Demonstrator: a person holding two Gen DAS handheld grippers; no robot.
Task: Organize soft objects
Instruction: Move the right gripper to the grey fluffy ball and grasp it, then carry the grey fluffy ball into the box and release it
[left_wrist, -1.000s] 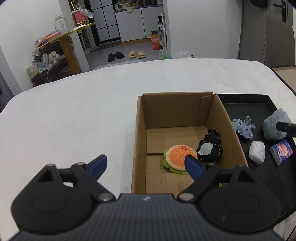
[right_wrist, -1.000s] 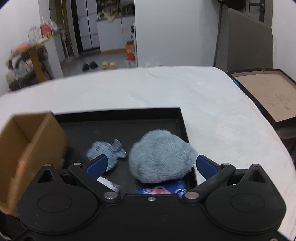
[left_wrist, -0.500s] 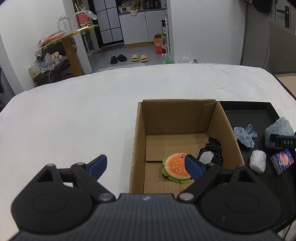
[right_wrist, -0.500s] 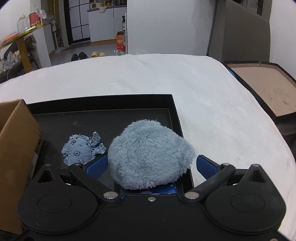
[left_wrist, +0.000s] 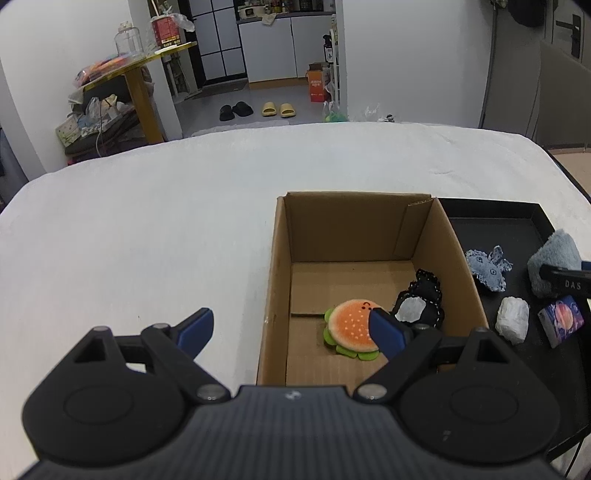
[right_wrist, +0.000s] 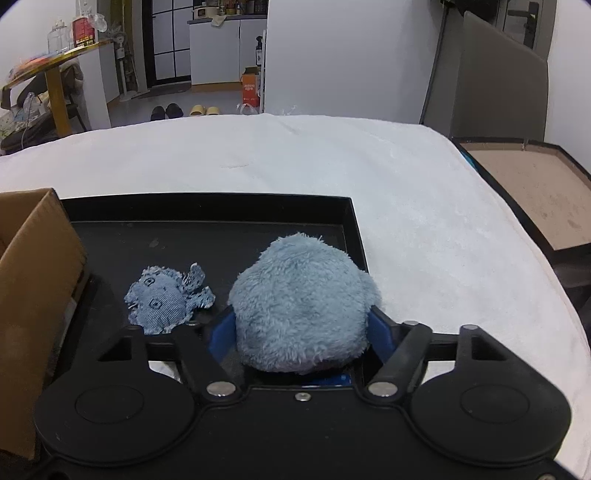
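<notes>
Two toys, a burger plush (left_wrist: 351, 326) and a black pouch (left_wrist: 421, 304), already lie in the cardboard box (left_wrist: 275, 280) just ahead of the left gripper (left_wrist: 291, 328), whose jaws are spread and empty, while the right gripper (right_wrist: 299, 332) has its jaws closing around the fluffy blue plush (right_wrist: 301, 306) on the black tray (right_wrist: 207, 205), with the denim toy (right_wrist: 166, 299), a white wad (left_wrist: 512, 319) and a small packet (left_wrist: 561, 319) left.

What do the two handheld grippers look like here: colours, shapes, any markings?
Both are matte black plastic with two round hubs, silver pivot screws and angled linkage arms ending in blue pads. The left gripper has a ribbed grey centre panel; the right gripper shows white letters "DAS" in the left wrist view.
</notes>
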